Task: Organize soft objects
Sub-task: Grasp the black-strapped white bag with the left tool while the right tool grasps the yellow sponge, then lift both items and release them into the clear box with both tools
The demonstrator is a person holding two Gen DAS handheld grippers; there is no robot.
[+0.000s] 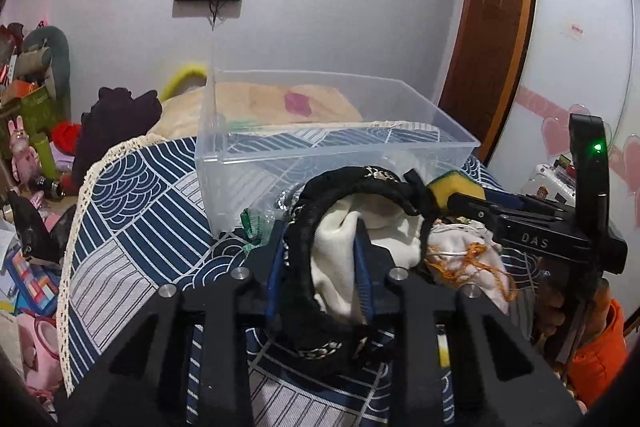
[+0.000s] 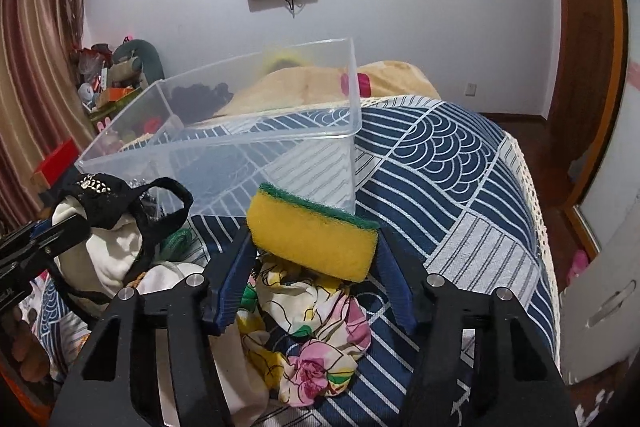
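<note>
My left gripper (image 1: 320, 231) is shut on a black lace garment (image 1: 304, 235) bunched with a white cloth (image 1: 340, 259), held above the bed. It also shows at the left in the right wrist view (image 2: 60, 227). My right gripper (image 2: 314, 239) is shut on a yellow sponge with a green top (image 2: 312, 231), held above a floral cloth (image 2: 312, 331). The sponge also shows in the left wrist view (image 1: 452, 187). A clear plastic bin (image 1: 320, 143) stands empty on the bed just beyond both grippers; it also shows in the right wrist view (image 2: 240, 147).
The bed has a blue-and-white patterned cover (image 2: 460, 187) with a lace edge. More white and orange-threaded cloth (image 1: 468, 255) lies by the left gripper. A beige blanket (image 1: 280, 103) lies behind the bin. Clutter (image 1: 32, 131) fills the floor at the left. A wardrobe (image 1: 580, 47) stands to the right.
</note>
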